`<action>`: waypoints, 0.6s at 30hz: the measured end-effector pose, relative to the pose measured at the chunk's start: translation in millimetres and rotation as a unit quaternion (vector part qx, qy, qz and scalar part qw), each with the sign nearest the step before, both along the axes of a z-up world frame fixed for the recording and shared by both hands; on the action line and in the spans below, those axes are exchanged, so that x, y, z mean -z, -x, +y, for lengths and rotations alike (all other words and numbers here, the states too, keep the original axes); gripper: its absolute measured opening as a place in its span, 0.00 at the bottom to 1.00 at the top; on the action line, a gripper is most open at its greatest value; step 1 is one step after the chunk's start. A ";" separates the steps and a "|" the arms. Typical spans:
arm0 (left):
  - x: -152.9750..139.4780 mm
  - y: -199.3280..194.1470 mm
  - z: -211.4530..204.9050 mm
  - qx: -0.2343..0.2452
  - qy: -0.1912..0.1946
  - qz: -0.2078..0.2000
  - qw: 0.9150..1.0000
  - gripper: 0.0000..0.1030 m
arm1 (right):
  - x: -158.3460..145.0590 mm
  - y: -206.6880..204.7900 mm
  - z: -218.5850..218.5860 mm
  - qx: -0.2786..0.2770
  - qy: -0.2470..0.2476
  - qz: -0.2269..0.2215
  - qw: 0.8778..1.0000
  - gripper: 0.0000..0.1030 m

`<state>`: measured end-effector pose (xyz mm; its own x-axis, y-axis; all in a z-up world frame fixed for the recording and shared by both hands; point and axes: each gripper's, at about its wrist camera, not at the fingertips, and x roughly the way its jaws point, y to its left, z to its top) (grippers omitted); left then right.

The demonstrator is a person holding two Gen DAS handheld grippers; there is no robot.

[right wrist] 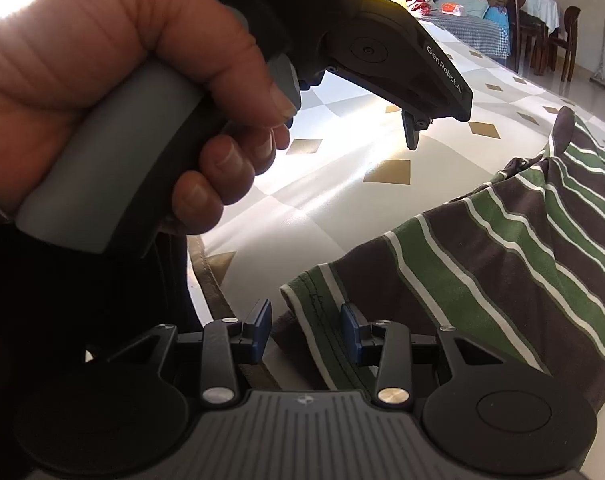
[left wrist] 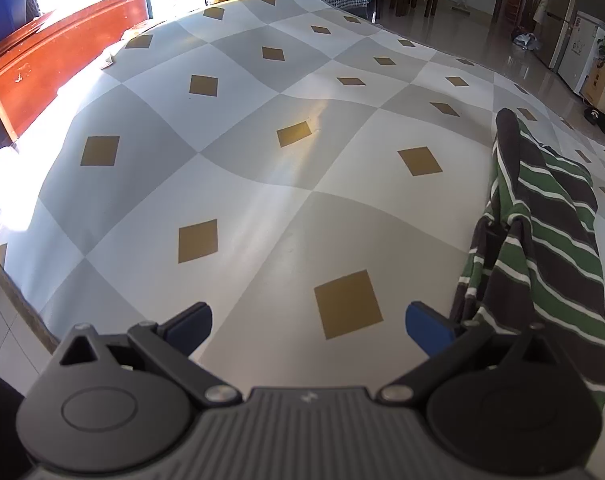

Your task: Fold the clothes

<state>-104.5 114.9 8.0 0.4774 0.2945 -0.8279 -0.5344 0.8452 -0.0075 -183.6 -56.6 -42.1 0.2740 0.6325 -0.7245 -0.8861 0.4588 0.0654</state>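
— Closest up: left tongs, blue pads spread wide, nothing between them, hovering over bare tabletop.

— And right tongs?

— Partly open, pads a moderate gap apart, straddling a corner of the shirt at the near tabletop edge. Cloth between the pads, but not pinched.

— Look of the shirt?

— Striped: broad green and dark brown-grey bands split by thin white lines. Rumpled, not flat; bunched into a ridge with a dark peak poking up at the far end. Stitched hem showing at the near corner, curled over slightly.

— Placement?

— Lying on the tabletop's right side, reaching to the near edge. Seen from the left wrist view as a tall crumpled heap just right of the left tongs' right pad, touching or nearly so; hard to say which.

— Tabletop itself?

— Covered in a grey-and-white checked sheet with tan diamonds, sunlit glare across the middle.

— Anything else?

— Hand wrapped round the grey handle of the left tongs, filling the upper left of the right wrist view, forefinger on the trigger.

— Containers?

— None clear enough to describe on the tabletop.
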 end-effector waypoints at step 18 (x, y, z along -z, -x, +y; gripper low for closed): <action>-3.6 -1.7 -5.7 0.002 -0.016 -0.006 1.000 1.00 | -35.9 -16.8 -24.7 -0.021 -0.064 0.037 0.997 0.02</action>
